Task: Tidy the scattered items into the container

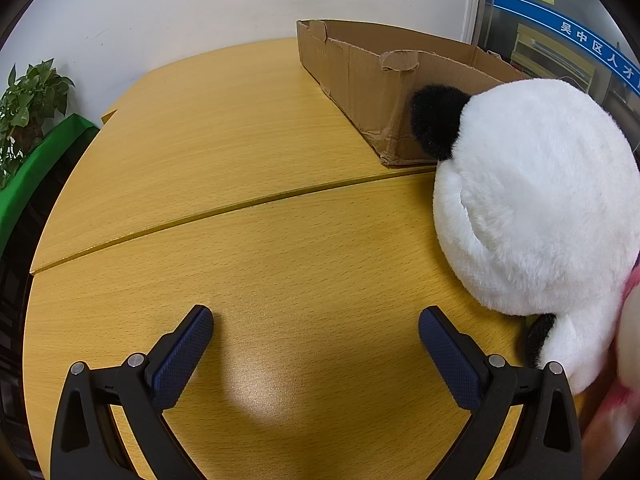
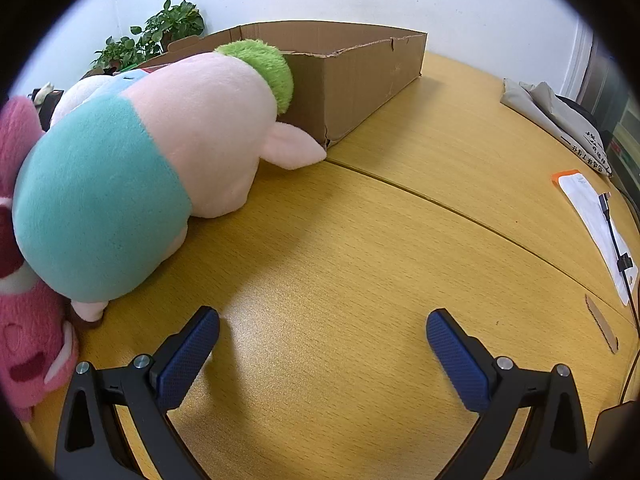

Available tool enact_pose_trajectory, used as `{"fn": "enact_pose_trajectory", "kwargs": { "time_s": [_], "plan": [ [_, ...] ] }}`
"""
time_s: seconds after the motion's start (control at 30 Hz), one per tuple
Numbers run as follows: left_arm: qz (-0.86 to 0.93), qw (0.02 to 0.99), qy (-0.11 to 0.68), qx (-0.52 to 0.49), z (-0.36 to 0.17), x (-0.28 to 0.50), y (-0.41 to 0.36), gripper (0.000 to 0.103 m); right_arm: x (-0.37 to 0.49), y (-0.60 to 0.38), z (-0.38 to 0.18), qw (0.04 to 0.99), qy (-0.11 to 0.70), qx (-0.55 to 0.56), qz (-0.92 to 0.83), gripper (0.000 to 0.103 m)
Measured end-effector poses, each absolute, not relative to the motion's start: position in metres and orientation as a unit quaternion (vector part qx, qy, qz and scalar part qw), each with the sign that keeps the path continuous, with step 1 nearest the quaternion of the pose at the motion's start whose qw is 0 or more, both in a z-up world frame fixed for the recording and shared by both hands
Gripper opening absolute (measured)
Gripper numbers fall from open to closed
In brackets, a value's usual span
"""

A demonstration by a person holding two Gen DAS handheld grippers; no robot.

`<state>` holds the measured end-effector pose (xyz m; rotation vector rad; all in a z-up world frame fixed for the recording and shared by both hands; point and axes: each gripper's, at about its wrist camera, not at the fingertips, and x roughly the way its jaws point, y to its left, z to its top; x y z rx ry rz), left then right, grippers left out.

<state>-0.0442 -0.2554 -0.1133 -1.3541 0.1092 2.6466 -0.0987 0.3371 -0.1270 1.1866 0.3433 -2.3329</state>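
A white panda plush (image 1: 532, 208) with black ears lies on the yellow table at the right of the left wrist view, just ahead of and right of my open left gripper (image 1: 316, 334). Behind it stands an open cardboard box (image 1: 360, 80). In the right wrist view a pink pig plush (image 2: 160, 152) with a teal back and green tuft lies at the left, its head against the cardboard box (image 2: 352, 76). A magenta plush (image 2: 28, 320) lies at the far left edge. My right gripper (image 2: 323, 336) is open over bare table, right of the pig.
A potted plant (image 1: 28, 108) and green surface sit beyond the table's left edge. At the right of the right wrist view lie a folded cloth bag (image 2: 560, 120), a white packet (image 2: 596, 220) with a black cable and a cardboard strip (image 2: 602, 324). A seam (image 1: 224, 212) crosses the table.
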Motion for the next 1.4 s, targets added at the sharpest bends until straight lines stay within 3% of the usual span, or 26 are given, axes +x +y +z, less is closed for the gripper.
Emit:
{"fn": "enact_pose_trajectory", "kwargs": {
  "time_s": [0.8,1.17,1.4],
  "plan": [
    [0.886,0.082,0.037,-0.455,-0.113,-0.045,-0.256,0.103,-0.099,0.338,-0.127,0.25,0.126,0.435,-0.856,0.103],
    [0.887,0.034,0.019,-0.46,-0.112,-0.029,-0.25,0.103,-0.101,0.334,-0.127,0.228,0.116,0.44,-0.861,0.103],
    [0.933,-0.046,-0.031,-0.355,-0.04,0.05,-0.242,0.103,-0.082,0.338,-0.124,0.159,0.096,0.464,-0.866,0.102]
  ]
}}
